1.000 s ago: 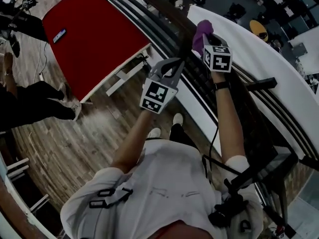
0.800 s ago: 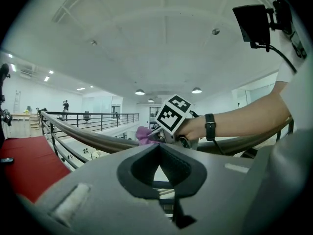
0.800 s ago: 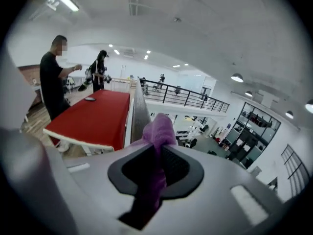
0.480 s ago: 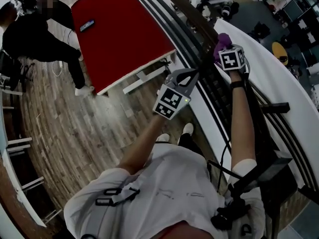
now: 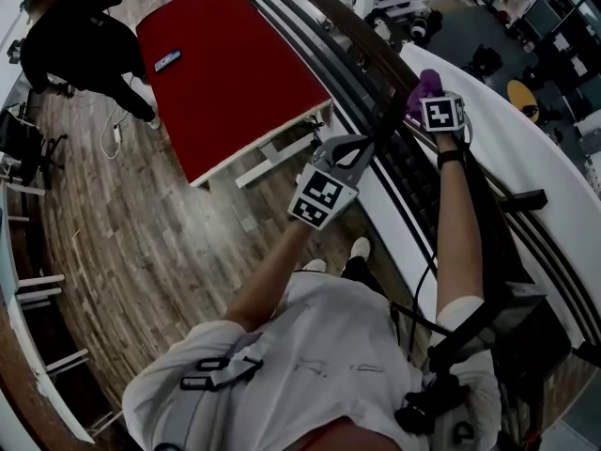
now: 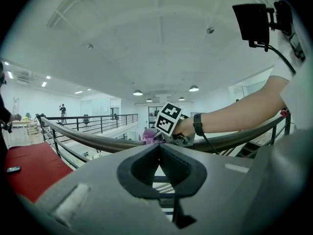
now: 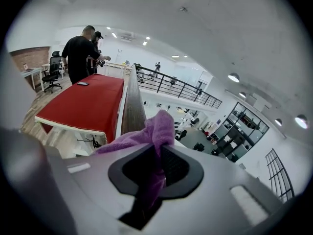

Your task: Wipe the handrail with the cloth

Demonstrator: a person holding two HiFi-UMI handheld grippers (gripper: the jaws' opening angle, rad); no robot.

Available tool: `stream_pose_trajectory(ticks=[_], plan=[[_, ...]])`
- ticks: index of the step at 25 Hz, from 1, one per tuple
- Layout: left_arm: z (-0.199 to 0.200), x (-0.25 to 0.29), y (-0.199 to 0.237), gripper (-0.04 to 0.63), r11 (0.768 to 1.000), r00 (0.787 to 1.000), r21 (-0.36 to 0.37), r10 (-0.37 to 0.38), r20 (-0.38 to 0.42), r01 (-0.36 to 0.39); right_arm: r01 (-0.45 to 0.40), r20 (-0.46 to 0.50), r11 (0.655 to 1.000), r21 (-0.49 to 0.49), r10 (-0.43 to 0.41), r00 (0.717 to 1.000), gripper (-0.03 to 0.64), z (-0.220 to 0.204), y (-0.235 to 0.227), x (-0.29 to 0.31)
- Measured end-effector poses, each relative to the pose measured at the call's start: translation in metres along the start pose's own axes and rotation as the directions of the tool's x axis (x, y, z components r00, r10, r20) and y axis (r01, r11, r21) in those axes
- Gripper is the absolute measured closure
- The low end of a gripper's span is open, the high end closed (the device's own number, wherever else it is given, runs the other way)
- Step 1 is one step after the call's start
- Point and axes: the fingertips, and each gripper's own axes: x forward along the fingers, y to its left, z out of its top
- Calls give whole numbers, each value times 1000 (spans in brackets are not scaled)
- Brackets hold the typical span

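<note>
This is a big open-plan office or lab, seen from a mezzanine. A curved wooden handrail (image 7: 133, 106) edges a wood-plank floor (image 5: 141, 242) with a red-covered surface (image 5: 235, 73) and an office chair (image 7: 51, 72). Below lies a lower level (image 5: 451, 17) with more chairs, beside glass-fronted rooms (image 7: 247, 126) and under round ceiling lights (image 6: 138, 92).

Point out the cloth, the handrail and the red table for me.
cloth (image 7: 159, 127), right gripper view, on its bunched top fold.
handrail (image 7: 133, 109), right gripper view, on its flat brown top.
red table (image 5: 235, 73), head view, on the middle of its red top.
</note>
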Motion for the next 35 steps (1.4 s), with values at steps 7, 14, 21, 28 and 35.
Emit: stream_pose_trajectory(ticks=[7, 14, 21, 28, 35], plan=[[-2, -3, -11, 595, 998, 998, -6, -64, 27, 64, 93, -25, 995, 39, -92, 995, 575, -35, -15, -23], [-13, -8, -41, 595, 980, 981, -51, -188, 44, 190, 171, -42, 976, 135, -166, 985, 575, -73, -22, -60], [-19, 7, -63, 595, 959, 961, -68, -271, 47, 274, 189, -68, 964, 187, -179, 981, 575, -100, -35, -83], [-5, 22, -105, 595, 941, 942, -55, -331, 56, 334, 205, -77, 949, 238, -192, 978, 575, -131, -56, -118], [9, 48, -176, 595, 922, 921, -34, -383, 73, 386, 222, -91, 939, 261, -205, 975, 575, -188, -77, -155]])
